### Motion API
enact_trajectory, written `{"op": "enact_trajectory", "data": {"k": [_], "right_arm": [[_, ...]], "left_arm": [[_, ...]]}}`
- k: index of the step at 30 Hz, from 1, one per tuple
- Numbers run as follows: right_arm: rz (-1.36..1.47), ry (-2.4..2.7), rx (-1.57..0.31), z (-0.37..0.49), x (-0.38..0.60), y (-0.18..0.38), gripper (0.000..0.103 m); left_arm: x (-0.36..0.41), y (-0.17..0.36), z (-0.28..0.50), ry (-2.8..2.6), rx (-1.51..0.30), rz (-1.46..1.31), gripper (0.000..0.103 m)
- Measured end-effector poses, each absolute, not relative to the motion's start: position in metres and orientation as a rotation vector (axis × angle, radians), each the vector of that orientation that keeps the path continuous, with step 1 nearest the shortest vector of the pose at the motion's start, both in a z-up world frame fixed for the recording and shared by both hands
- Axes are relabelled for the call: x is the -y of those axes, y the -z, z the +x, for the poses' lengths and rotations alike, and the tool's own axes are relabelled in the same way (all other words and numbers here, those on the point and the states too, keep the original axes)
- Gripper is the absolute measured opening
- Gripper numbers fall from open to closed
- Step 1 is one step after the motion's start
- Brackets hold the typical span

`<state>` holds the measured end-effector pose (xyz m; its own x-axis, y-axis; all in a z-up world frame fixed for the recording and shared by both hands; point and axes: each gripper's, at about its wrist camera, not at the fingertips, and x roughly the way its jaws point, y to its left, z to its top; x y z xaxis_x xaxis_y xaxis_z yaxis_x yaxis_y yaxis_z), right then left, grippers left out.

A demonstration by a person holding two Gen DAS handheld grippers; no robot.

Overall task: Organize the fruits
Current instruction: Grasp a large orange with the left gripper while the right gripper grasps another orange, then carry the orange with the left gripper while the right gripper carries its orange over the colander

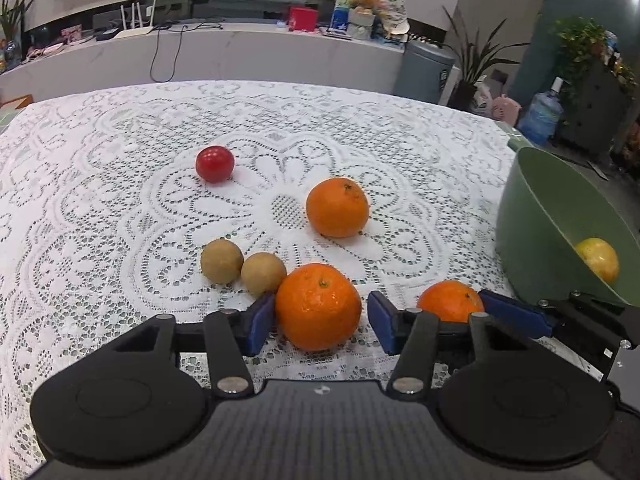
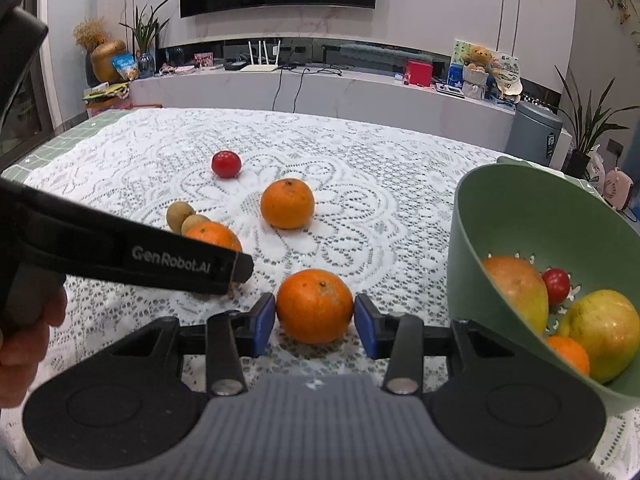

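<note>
Colander bowl [image 2: 480, 240], green w/ drain holes, sits at the right edge of the worktop [image 1: 100, 168], its opening facing me. Inside: a big red-yellow fruit [image 2: 516, 292], prob. a mango, a small red tomato [image 2: 556, 286] behind it, a yellow-green fruit [image 2: 604, 332] at the front and a small orange piece [image 2: 568, 354] wedged between them.

My right tongs [image 2: 315, 320] are clamped on the right-hand orange [image 2: 315, 306]; both blue pads press its sides and it sits on the lace cloth [image 2: 360, 184], just left of the bowl. My left tongs [image 1: 320, 322] are apart around the left-hand orange [image 1: 318, 306]: left pad touches it, right pad shows a small gap. That orange is also on the cloth.

In the way: two tan round fruits [image 1: 240, 266], side by side. The nearer one touches the left-hand orange and lies just beside my left pad. Far orange [image 1: 337, 207] lies near mid-cloth, apart from the rest. Cherry tomato [image 1: 215, 164] is further back-left, on its own. Seen from the right wrist, the left tongs' black body crosses in front of the left-hand orange and hides part of it.
</note>
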<state>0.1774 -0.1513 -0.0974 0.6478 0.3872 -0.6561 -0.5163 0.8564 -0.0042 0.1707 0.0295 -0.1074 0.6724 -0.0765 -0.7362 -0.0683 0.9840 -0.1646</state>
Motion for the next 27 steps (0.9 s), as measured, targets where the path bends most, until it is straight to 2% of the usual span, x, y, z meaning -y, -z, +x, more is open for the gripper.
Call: {"op": "enact_trajectory", "data": {"k": [5,18,27], "right_arm": [[-0.195,-0.517,-0.692,0.180,0.149,0.101,0.042],[-0.162,-0.509,-0.690,0.182,0.150,0.098,0.042],[-0.149,-0.499,-0.649,0.171,0.161,0.078,0.041]], "left_arm": [[-0.029,0.108,0.172,0.001,-0.839,-0.191,0.053],[-0.029,0.105,0.174,-0.017,-0.856,-0.216,0.051],[-0.028,0.082,0.159,-0.020,-0.805,-0.212,0.051]]}}
